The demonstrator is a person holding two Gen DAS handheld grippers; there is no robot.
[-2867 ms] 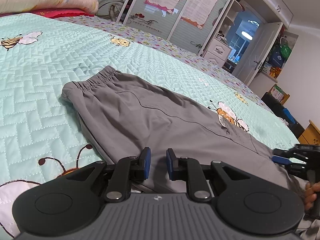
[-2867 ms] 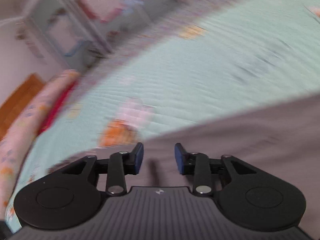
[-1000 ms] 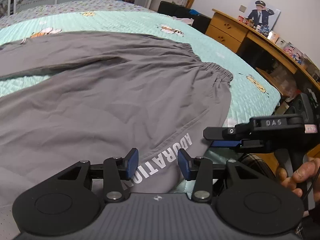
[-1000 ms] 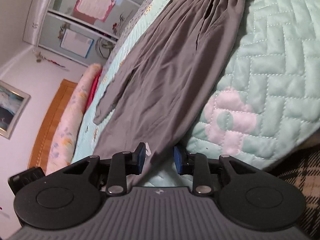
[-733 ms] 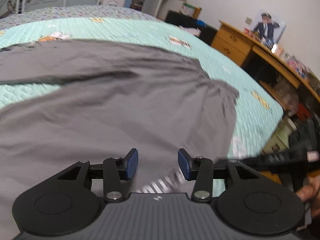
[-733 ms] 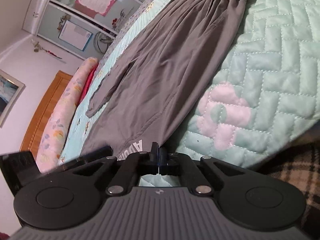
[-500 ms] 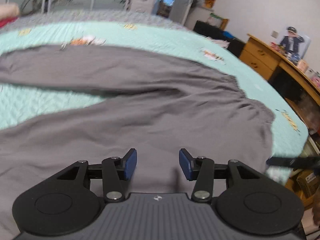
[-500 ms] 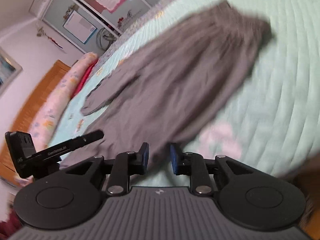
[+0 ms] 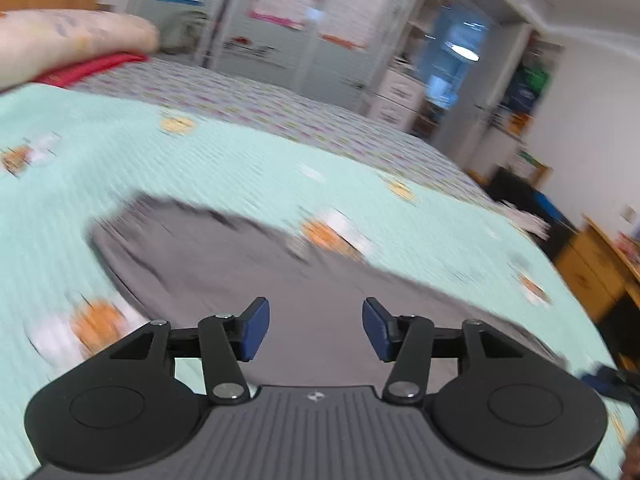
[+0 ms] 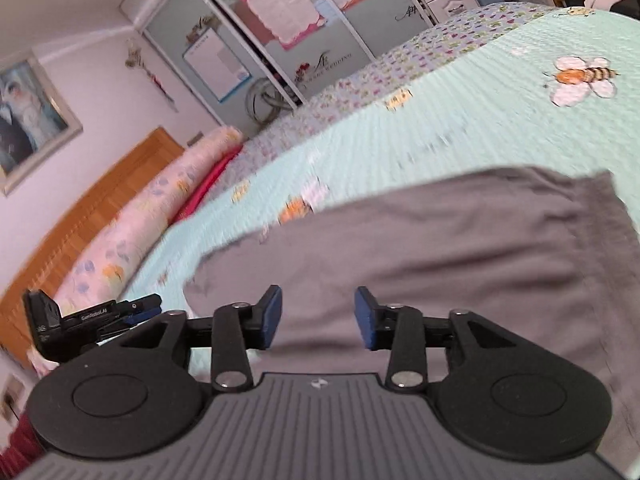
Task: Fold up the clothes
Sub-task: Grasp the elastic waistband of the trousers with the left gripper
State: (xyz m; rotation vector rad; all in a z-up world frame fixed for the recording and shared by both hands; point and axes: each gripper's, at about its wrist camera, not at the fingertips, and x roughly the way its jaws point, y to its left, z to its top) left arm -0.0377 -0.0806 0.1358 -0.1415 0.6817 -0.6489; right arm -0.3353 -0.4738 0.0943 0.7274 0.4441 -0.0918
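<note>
Blue pads are seen set apart on the left gripper, whose jaws have just been opening, with nothing pinched between them; only the grey trousers lie below and beyond the gap. The right gripper is likewise spread, its jaws having just been opening, and no cloth is caught between its pads. The trousers are laid flat on the bed, over a mint quilted cover printed with bees, and one end with a gathered edge is seen at the right of the right wrist view. Much of the left wrist view is blurred. In the right wrist view the left gripper is seen at the left edge, above the bed's near side. A pink pillow and a wooden headboard lie further off, and a wardrobe with posters stands past the bed.
</note>
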